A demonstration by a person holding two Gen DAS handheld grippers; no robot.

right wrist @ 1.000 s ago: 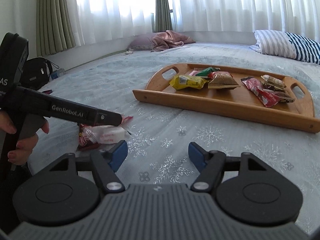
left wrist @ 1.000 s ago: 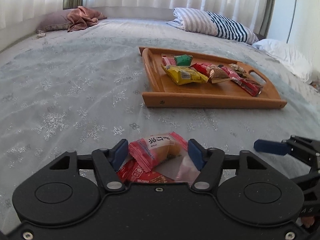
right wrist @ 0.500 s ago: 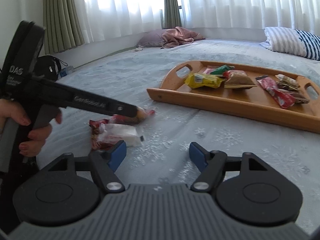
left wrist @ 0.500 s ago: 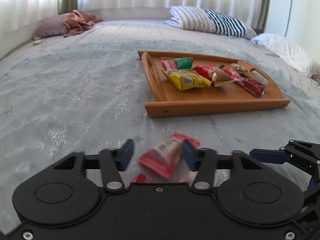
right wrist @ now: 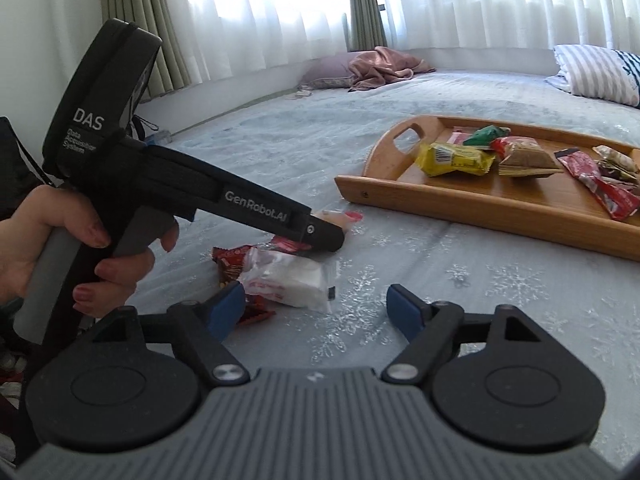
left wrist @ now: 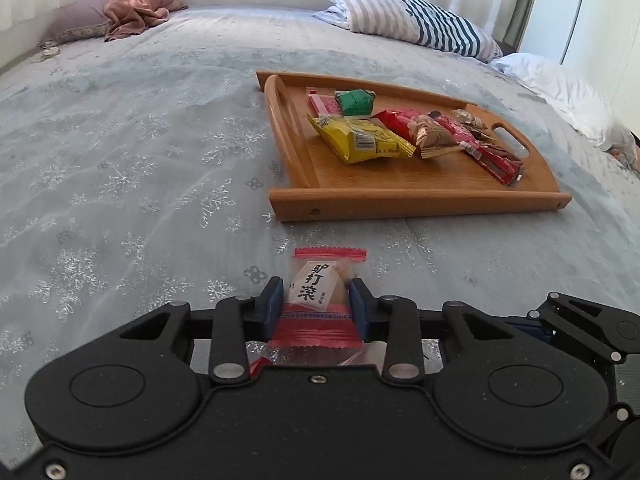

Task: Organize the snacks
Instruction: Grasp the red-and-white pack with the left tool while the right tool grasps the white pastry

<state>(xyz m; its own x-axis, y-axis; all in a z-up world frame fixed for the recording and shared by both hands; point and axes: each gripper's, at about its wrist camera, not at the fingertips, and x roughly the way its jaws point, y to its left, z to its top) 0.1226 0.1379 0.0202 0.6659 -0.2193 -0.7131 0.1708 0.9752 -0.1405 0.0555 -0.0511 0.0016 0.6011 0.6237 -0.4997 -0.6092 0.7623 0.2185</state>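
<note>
My left gripper (left wrist: 317, 300) is closing its jaws on a red-and-white snack packet (left wrist: 316, 284), and both blue pads press its sides. The right wrist view shows that gripper (right wrist: 332, 240) from the side, with the packet's end (right wrist: 340, 218) sticking out just over the bedspread. Below it lie a white packet (right wrist: 288, 278) and a dark red packet (right wrist: 230, 258). My right gripper (right wrist: 316, 308) is opening, with only bedspread between its fingers; the white packet lies just ahead and left. A wooden tray (left wrist: 400, 202) with several snacks sits further out on the bed.
A hand (right wrist: 60, 248) holds the left gripper's grip. A striped pillow (left wrist: 420, 24) and a white pillow (left wrist: 560, 88) lie past the tray, a pink cloth (left wrist: 136, 12) at the far left. A black bag (right wrist: 12, 168) sits off the bed's left side.
The left gripper's jaws have closed onto the red-and-white packet, which has turned upright between the pads. The right gripper has drawn closer to the white packet and its jaws have widened.
</note>
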